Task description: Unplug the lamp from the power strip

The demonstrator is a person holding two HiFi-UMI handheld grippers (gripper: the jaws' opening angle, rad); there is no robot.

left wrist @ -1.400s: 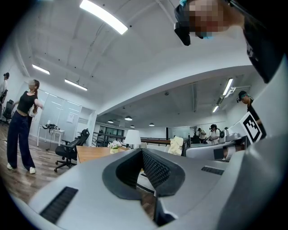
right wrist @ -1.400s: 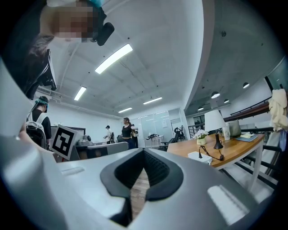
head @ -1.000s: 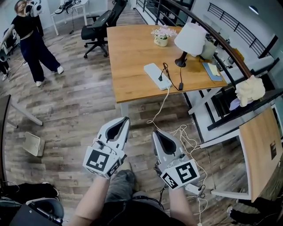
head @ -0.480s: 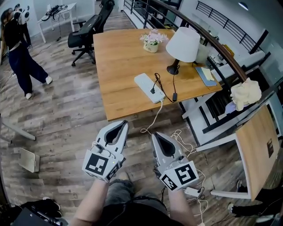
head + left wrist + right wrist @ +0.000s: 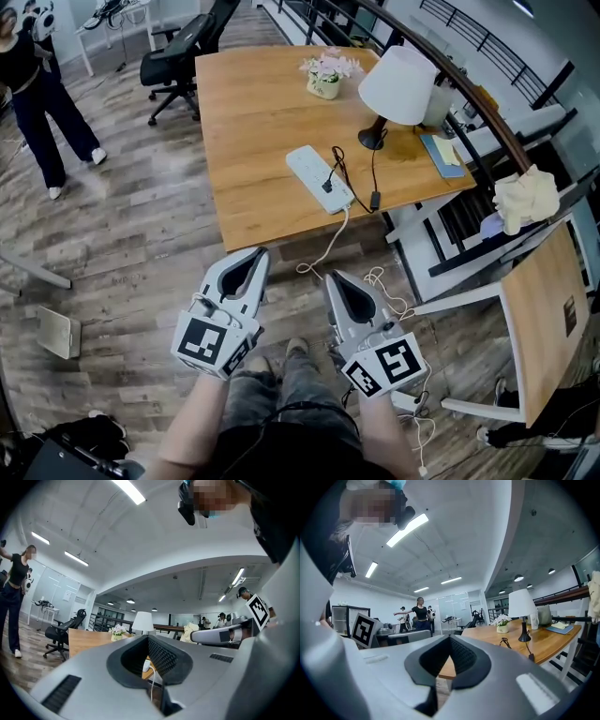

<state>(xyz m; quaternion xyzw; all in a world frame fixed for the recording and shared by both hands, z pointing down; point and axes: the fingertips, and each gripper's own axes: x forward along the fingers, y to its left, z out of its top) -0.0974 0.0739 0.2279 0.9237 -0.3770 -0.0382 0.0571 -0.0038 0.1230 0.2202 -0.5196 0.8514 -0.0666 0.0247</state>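
The white-shaded lamp (image 5: 401, 86) stands on the wooden table (image 5: 253, 112) near its right edge, and also shows in the right gripper view, lamp (image 5: 521, 605). Its black cord (image 5: 339, 167) runs to a plug in the white power strip (image 5: 317, 176) near the front edge. My left gripper (image 5: 260, 253) and right gripper (image 5: 331, 278) are held over the floor, short of the table. Both are shut with nothing between the jaws. In their own views, the left gripper (image 5: 146, 637) and right gripper (image 5: 450, 637) point towards the table.
A flower pot (image 5: 325, 77) stands at the table's back and a blue notebook (image 5: 438, 150) beside the lamp. The strip's white cable (image 5: 333, 246) hangs to a tangle on the floor (image 5: 386, 292). An office chair (image 5: 178, 54), a person (image 5: 28, 89) and a railing (image 5: 469, 103) surround the table.
The table and power strip have shifted slightly in the head view as I stepped. Both grippers keep their place, still shut and empty.
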